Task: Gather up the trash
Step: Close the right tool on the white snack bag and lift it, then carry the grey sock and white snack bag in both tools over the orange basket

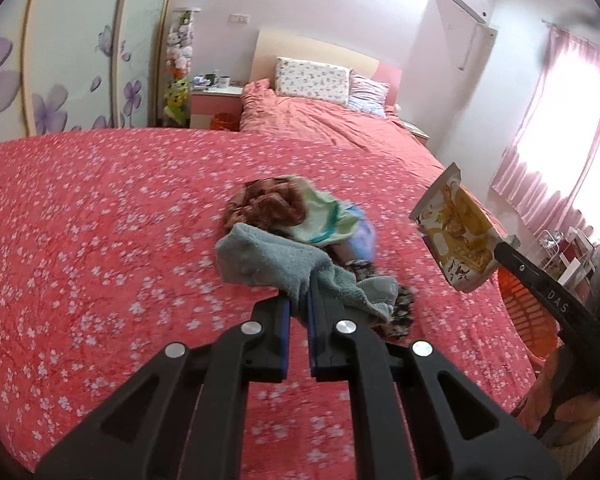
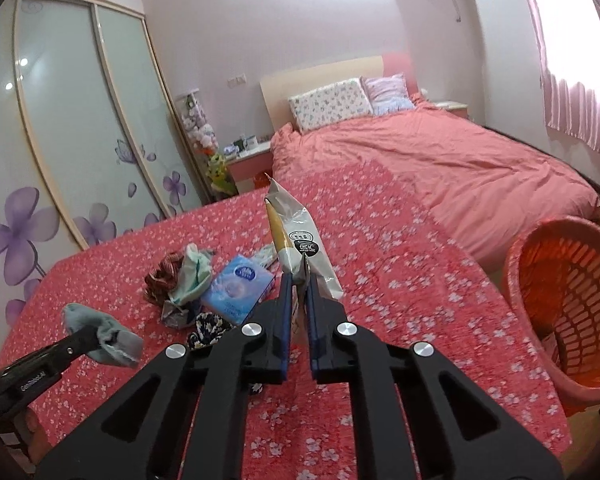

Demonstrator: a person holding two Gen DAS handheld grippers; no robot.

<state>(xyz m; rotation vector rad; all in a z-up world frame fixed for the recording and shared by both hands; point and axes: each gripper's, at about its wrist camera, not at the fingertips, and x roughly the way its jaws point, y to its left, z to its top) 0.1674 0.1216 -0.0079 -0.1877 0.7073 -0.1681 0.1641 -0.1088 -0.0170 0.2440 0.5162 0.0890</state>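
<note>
1. The left gripper (image 1: 298, 304) is pinching a grey-green fleecy cloth (image 1: 268, 264), lifted clear of the red flower-print bedspread (image 1: 100, 220); from the right wrist view the cloth hangs from the jaws at about 8 o'clock.
2. The right gripper (image 2: 298, 292) is pressed together on the lower edge of a white-and-yellow foil snack packet (image 2: 296, 240), which stands upright above the spread.
3. The orange plastic lattice basket (image 2: 572, 300) stands off the bed's edge at about 3 o'clock in the right wrist view. Something pale lies at its bottom, though what it is cannot be told.
4. Left on the spread, at about 9 to 10 o'clock from the right gripper: a blue soft tissue pack (image 2: 238, 288), a pale green crumpled wrapper (image 2: 192, 276), a brown patterned bundle (image 2: 162, 280) and a dark flowered scrap (image 2: 210, 330).
5. Judgement: the task is early to midway. Two items are in hand and not yet dropped; several remain to collect.
</note>
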